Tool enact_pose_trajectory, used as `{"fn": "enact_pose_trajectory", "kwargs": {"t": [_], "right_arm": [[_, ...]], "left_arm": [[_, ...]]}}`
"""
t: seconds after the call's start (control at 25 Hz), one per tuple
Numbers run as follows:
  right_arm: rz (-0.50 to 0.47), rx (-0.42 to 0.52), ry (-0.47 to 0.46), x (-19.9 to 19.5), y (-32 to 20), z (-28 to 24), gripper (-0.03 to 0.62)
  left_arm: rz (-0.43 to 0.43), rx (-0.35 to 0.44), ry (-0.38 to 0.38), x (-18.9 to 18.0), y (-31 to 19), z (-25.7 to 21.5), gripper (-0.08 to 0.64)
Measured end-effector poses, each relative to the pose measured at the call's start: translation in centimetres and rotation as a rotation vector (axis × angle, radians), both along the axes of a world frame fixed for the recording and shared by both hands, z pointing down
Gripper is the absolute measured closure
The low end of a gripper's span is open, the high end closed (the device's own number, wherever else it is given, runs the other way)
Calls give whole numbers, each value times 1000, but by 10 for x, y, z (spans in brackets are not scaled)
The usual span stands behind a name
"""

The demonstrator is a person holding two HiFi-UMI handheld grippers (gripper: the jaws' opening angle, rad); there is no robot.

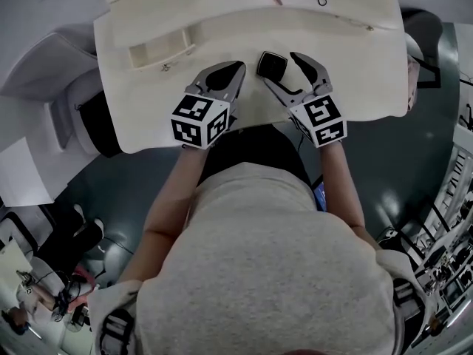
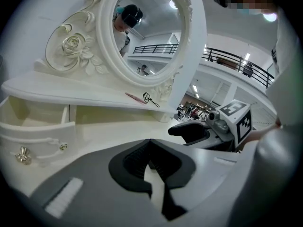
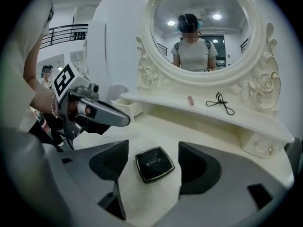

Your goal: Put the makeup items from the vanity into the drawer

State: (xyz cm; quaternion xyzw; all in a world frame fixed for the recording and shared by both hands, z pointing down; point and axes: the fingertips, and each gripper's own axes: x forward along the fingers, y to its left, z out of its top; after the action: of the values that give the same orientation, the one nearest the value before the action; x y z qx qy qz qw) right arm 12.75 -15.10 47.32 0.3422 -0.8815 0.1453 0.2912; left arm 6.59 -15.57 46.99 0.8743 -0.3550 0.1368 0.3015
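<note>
Compact (image 3: 154, 163) square, glossy black, on cream vanity (image 1: 355, 72)

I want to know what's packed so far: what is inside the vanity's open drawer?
From the head view the drawer looks bare inside, no makeup in it. From the left gripper view its own front covers the inside.
</note>
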Motion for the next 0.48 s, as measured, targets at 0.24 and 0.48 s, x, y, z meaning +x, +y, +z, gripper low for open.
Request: {"fn": "enact_pose_trajectory", "kwargs": {"t": [0.24,0.48], "right_arm": [[-25,-76,32,6,10,29,284],[-41,-111,33,9,4,45,278]], "left_arm": [[10,-45,-20,2,9,18,551],[16,-69,-48,6,14,33,551]]}}
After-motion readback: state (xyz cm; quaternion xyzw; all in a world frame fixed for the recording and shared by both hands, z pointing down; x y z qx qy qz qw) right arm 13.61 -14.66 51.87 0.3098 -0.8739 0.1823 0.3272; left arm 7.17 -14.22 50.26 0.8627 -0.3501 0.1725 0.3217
